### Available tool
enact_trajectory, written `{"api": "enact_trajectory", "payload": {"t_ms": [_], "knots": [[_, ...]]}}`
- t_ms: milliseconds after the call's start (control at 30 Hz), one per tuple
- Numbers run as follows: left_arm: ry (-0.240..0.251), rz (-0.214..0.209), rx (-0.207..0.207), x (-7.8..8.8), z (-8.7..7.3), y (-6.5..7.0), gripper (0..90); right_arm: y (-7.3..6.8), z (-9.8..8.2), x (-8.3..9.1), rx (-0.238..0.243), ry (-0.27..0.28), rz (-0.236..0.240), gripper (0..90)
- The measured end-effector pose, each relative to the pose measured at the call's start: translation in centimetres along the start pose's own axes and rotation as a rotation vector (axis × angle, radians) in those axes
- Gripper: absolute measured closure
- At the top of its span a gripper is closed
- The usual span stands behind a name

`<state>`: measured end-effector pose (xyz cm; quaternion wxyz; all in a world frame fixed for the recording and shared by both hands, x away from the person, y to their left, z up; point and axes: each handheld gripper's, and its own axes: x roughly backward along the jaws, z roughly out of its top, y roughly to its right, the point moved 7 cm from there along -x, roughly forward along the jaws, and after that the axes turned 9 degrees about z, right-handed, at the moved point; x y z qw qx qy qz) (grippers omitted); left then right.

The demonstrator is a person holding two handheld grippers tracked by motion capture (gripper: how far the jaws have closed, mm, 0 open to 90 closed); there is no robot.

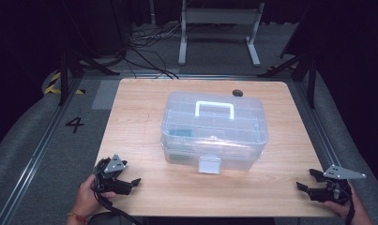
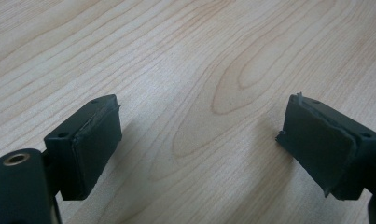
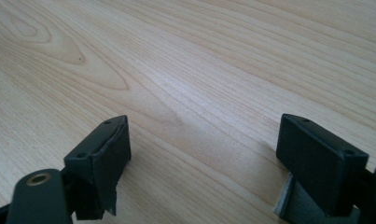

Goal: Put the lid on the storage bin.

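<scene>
- The left gripper (image 1: 130,182) is seen at the lower left of the high view, held in a hand (image 1: 86,199) at the near table edge. Its jaws are spread wide, and nothing is gripped between them.
- In the left gripper view, bare wood grain is seen between the two black pads (image 2: 94,149).
- The right gripper (image 1: 305,180) is seen at the lower right of the high view. Its jaws are likewise set wide apart and nothing is held.
- In the right gripper view, plain table surface is seen between the pads (image 3: 108,163).
- The clear plastic box (image 1: 214,131) is located at the centre of the wooden table (image 1: 139,108), well apart from both grippers. Its lid is closed, with a white handle (image 1: 215,108) on top and a latch (image 1: 209,165) on the near face.
</scene>
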<state>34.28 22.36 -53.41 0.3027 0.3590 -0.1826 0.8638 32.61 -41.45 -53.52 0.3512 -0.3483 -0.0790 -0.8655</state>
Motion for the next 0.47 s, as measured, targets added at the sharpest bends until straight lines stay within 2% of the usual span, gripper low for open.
{"api": "enact_trajectory", "payload": {"t_ms": [467], "knots": [[-0.005, 0.000, 0.000, -0.01, 0.01, 0.00, 12.6, 0.00, 0.00, 0.00, 0.000, 0.000, 0.000, 18.1]]}}
